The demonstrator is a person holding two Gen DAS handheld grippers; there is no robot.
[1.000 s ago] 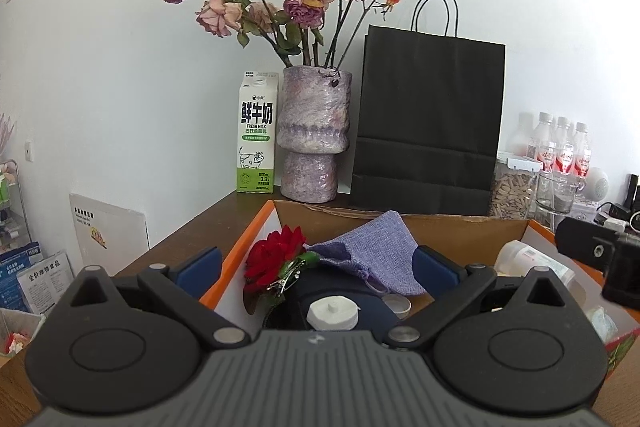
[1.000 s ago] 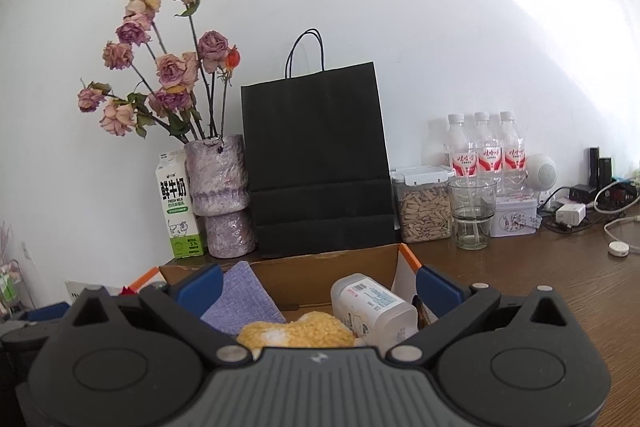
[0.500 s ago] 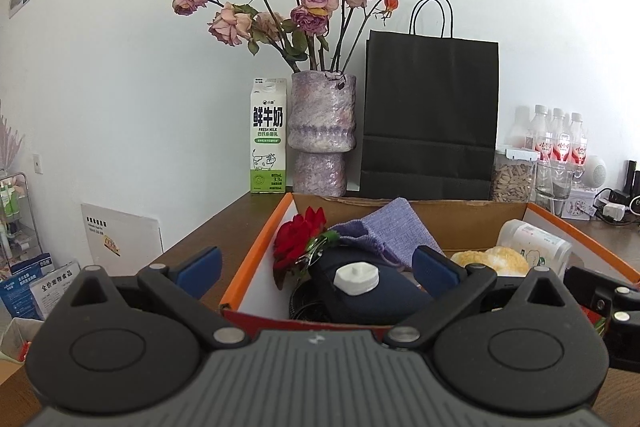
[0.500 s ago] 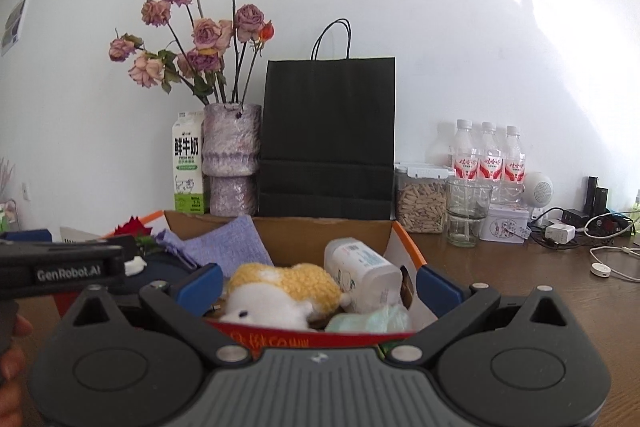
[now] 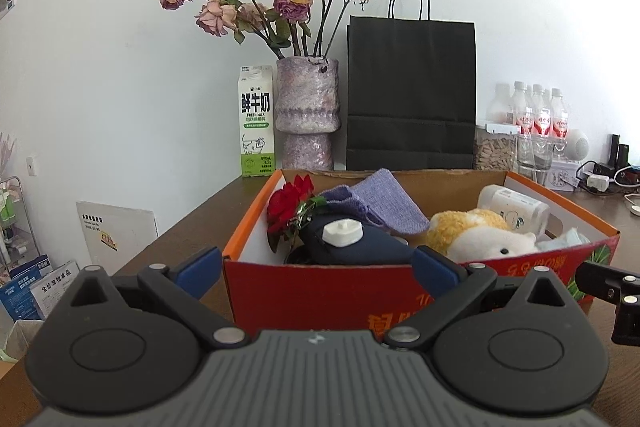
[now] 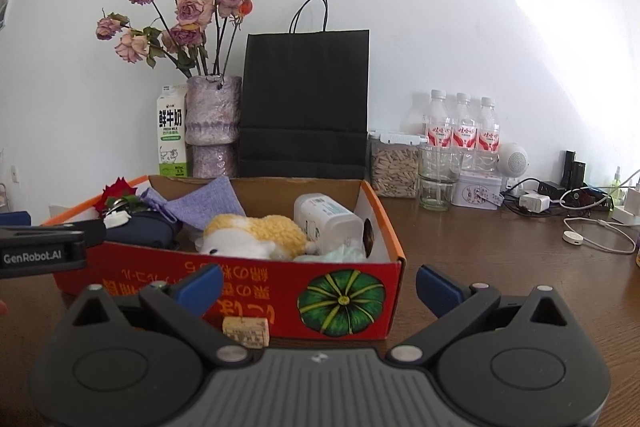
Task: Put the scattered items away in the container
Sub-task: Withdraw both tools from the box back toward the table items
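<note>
A red cardboard box [image 5: 320, 291] [image 6: 344, 295] stands on the brown table. It holds a red rose [image 5: 290, 207], a purple cloth [image 5: 384, 203], a dark blue pouch with a white cap [image 5: 352, 247], a yellow-and-white plush toy [image 6: 256, 237] and a white bottle [image 6: 326, 219]. A cork [image 6: 246, 331] lies on the table against the box's front wall. My left gripper [image 5: 316, 275] is open in front of the box's left part, holding nothing. My right gripper [image 6: 318, 285] is open before the box front, the cork low between its fingers.
Behind the box stand a milk carton [image 5: 256, 133], a vase of dried roses [image 5: 308, 119], a black paper bag [image 6: 304, 107], a seed jar [image 6: 394, 163], glasses and water bottles [image 6: 462, 127]. Chargers and cables [image 6: 580, 227] lie at the right. The table's left edge drops off [image 5: 168, 231].
Both grippers have pulled back and down from over the box to in front of it. The box's red front wall and the cork have come into view.
</note>
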